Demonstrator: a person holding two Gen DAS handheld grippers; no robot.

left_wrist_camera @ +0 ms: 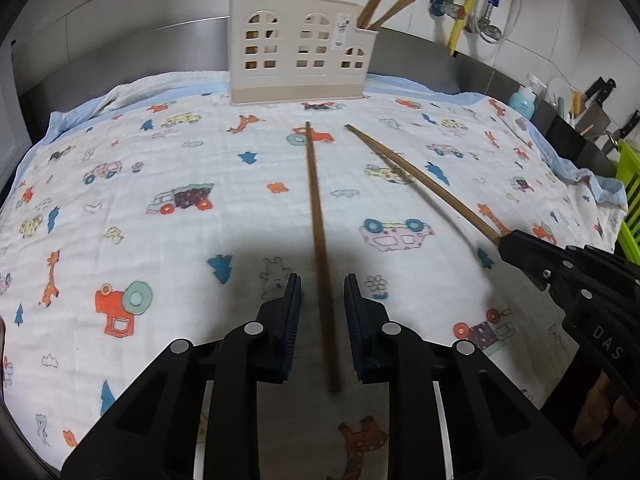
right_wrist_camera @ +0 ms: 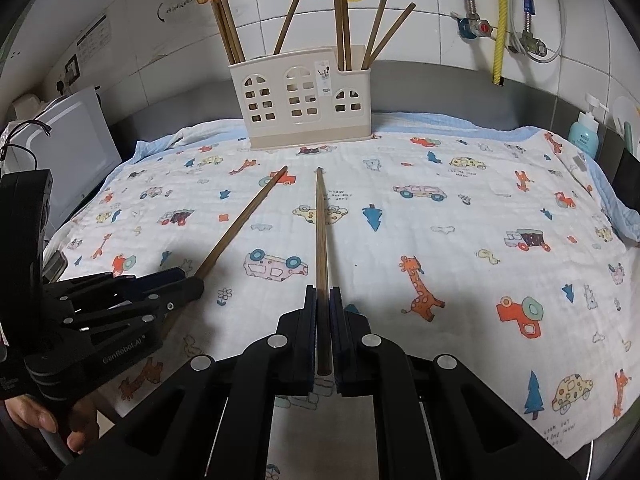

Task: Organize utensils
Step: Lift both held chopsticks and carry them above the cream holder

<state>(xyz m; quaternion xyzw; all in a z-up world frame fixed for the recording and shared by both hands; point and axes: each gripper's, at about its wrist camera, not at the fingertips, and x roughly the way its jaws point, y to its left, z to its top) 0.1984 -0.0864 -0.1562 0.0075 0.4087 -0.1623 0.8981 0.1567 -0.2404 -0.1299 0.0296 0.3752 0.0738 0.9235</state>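
Right wrist view, from left to right: a person's hand (right_wrist_camera: 48, 420) grips the handle of the left gripper (right_wrist_camera: 194, 286), which reaches in from the left edge with a wooden chopstick (right_wrist_camera: 244, 220) running out from between its jaws, tip pointing toward the back. From the left wrist view the same chopstick (left_wrist_camera: 318, 232) lies on the cloth between two narrowly spaced pads with a small gap on each side, so they do not press it. At centre, the right gripper (right_wrist_camera: 323, 300) is clamped tight on a second chopstick (right_wrist_camera: 321, 232), which points straight ahead above a white cloth (right_wrist_camera: 460, 240) printed with cars, giraffes and trees. Beyond both tips, at the far edge of the cloth, stands a cream holder (right_wrist_camera: 304, 100) shaped like a house, with more chopsticks upright in its compartments. Farther right, a blue soap bottle (right_wrist_camera: 585, 136) sits against the tiled wall.
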